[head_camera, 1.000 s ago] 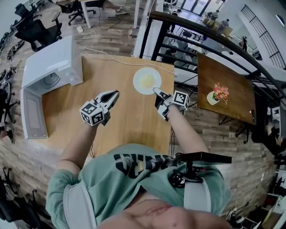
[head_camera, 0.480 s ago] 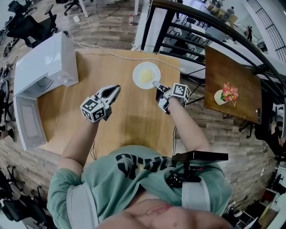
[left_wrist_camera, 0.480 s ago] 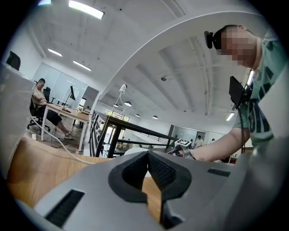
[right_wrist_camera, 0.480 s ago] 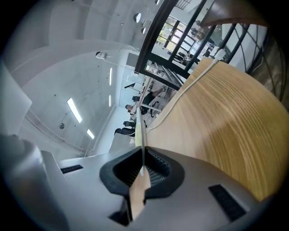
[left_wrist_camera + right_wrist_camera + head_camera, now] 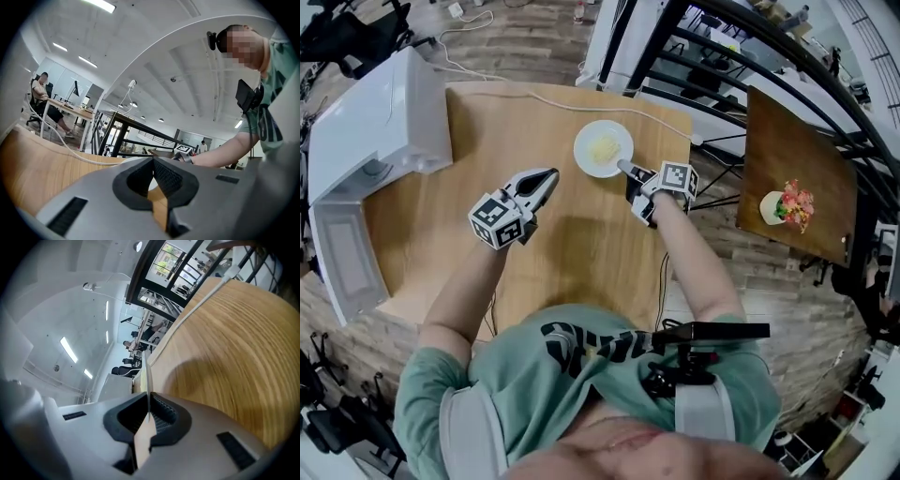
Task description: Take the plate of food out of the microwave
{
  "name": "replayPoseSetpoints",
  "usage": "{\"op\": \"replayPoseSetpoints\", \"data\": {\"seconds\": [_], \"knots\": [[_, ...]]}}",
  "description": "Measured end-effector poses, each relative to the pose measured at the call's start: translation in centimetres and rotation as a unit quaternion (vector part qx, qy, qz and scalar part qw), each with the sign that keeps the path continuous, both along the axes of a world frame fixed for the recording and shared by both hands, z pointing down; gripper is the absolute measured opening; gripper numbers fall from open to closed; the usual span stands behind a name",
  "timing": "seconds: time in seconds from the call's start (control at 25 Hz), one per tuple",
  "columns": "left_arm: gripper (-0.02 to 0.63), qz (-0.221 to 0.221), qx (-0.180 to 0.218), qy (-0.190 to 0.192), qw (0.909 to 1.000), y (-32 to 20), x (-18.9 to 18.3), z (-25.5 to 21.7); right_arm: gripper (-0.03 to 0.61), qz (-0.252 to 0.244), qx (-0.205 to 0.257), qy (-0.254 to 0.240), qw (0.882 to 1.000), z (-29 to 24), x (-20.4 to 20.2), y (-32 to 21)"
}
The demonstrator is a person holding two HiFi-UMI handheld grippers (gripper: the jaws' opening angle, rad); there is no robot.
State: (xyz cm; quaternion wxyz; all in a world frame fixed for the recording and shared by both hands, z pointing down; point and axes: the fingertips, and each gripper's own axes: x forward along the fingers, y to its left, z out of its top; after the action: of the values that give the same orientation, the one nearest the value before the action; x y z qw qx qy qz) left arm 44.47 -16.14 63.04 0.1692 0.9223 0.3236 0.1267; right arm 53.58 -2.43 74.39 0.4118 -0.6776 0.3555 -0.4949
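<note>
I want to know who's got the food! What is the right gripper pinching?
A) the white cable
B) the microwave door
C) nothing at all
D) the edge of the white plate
D: in the right gripper view the thin rim of the white plate is clamped between the jaws, and the head view shows the right gripper at that plate's edge.

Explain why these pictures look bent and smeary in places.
Head view: sharp, but the wide lens bows the table edges and railing. Left gripper view: dark round rim, bright ceiling strips, a mosaic patch over a face. Right gripper view: wood grain smeared, a soft shadow beside the plate.
</note>
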Motion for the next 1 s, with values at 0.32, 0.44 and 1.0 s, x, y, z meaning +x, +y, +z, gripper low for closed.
{"op": "replayPoseSetpoints", "data": {"seconds": [0.32, 0.44, 1.0], "knots": [[0.005, 0.008, -0.007, 0.0, 0.9999, 0.6, 1.0, 1.1, 0.02, -0.031, -0.017, -0.009, 0.999, 2.3, 1.1, -1.5], [0.005, 0.01, -0.009, -0.003, 0.9999, 0.7, 1.1, 1.6, 0.02, -0.043, -0.044, -0.005, 0.998, 3.1, 1.5, -1.5], [0.005, 0.008, 0.002, -0.022, 0.9997, 0.5, -0.6, 2.0, 0.143, -0.115, -0.299, 0.178, 0.93, 4.7, 3.4, 1.5]]}}
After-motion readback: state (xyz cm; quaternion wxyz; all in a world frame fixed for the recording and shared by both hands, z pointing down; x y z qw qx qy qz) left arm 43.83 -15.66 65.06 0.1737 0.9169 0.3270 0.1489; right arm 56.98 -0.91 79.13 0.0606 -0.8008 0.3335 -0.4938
